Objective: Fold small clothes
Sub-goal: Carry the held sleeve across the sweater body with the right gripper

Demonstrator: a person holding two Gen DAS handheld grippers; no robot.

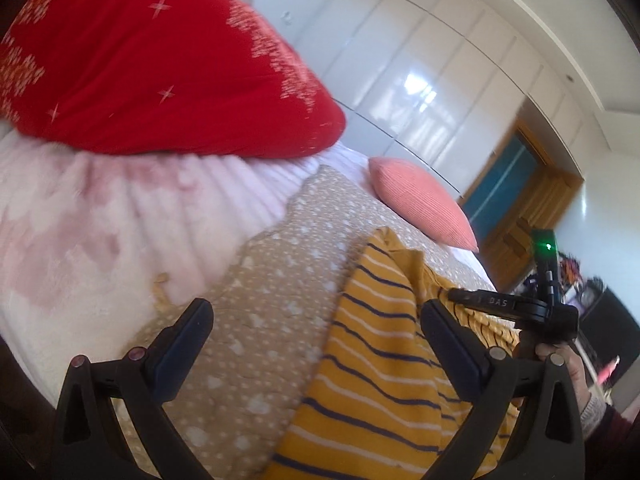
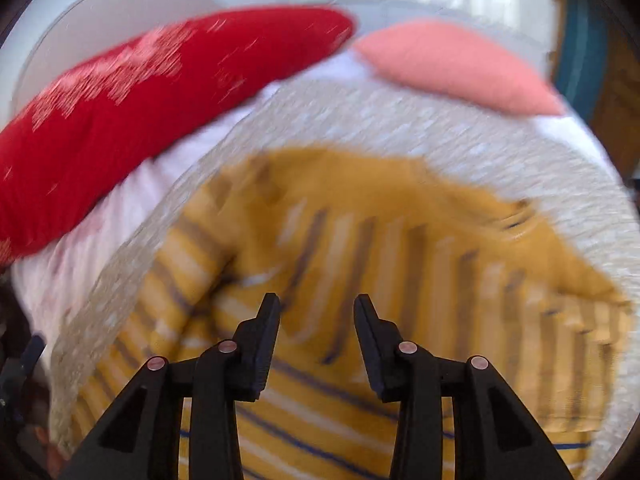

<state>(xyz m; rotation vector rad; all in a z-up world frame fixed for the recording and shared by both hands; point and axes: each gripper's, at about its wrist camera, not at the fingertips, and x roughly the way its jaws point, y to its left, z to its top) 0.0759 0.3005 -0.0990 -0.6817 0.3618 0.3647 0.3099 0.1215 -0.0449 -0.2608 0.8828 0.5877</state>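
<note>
Mustard striped shirt point(image 2: 340, 248): lies rumpled on the dotted tan blanket point(image 1: 256, 288) on the bed. Left tool point(image 1: 316, 320) and right tool point(image 2: 317, 308): both released, empty, above it. Risk: pinching blanket together with shirt; a crooked fold.

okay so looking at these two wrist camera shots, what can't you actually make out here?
- Striped shirt, right wrist view: motion blur smears its folds; the lower part runs off the bottom edge.
- Striped shirt, left wrist view: the right claw covers its far edge.
- Red pillow, both views: the pattern is blurred.
- Dark clutter at the left wrist view's right edge: too small.
</note>
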